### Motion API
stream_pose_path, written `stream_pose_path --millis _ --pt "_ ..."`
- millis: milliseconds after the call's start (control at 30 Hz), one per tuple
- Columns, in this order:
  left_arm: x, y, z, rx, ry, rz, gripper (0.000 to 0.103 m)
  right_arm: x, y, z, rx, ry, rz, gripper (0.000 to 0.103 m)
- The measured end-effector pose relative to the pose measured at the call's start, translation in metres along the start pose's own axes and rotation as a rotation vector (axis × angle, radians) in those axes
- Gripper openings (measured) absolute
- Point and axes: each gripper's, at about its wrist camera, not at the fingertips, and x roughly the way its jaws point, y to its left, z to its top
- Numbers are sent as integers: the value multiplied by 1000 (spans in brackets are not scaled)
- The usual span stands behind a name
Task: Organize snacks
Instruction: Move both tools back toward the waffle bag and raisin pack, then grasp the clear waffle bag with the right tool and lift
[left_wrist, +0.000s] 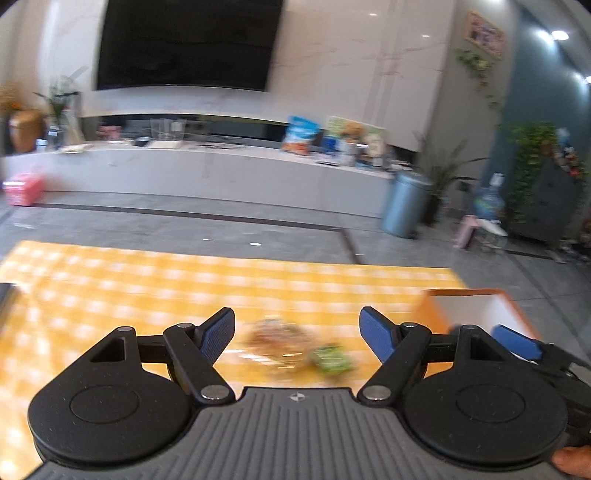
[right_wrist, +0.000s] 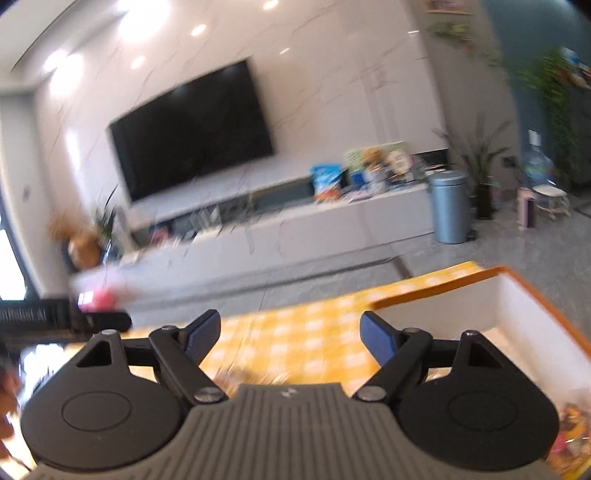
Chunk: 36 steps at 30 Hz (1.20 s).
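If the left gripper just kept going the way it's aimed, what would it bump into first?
Most likely the blurred snack packet lying on the yellow checked cloth, between the open left gripper fingers; depth is uncertain.

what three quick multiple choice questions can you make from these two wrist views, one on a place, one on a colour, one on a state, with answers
1. Where is the snack packet lying?
A. inside the orange-rimmed box
B. on the checked cloth, ahead of the left hand-held gripper
C. on the floor by the bin

2. What colour is the checked cloth?
A. yellow and white
B. red and black
C. plain blue

3. How does the left hand-held gripper stand?
A. shut on the packet
B. shut on nothing
C. open, pressing on nothing

Answers:
1. B, the blurred packet lies on the cloth ahead of the blue pads, while the orange-rimmed box stands to its right.
2. A, yellow and white squares cover the table in both views.
3. C, the blue pads stand wide apart with the cloth showing between them.
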Motion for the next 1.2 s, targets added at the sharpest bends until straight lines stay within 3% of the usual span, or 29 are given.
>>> stream_pose_path --millis 200,300,533,733,867,967,1100,1200 --pt "20 65 -25 -134 2 240 90 39 38 -24 -100 122 -22 81" --pt "33 95 -36 -162 45 287 90 55 35 -33 -56 174 -38 82" --pt "51 144 -56 -233 113 246 90 97 30 -53 36 277 -95 84" --pt "76 146 -74 -178 209 219 90 135 40 -39 54 310 -12 85" --pt "83 147 -81 -183 240 300 90 182 58 -30 -105 462 43 87" --pt "82 154 -81 -205 246 297 90 208 85 -30 -326 462 8 100" --pt "80 159 -79 -216 246 304 90 239 117 -41 -562 500 85 100" --pt "78 158 -77 -204 240 298 90 263 131 -56 -681 571 68 100"
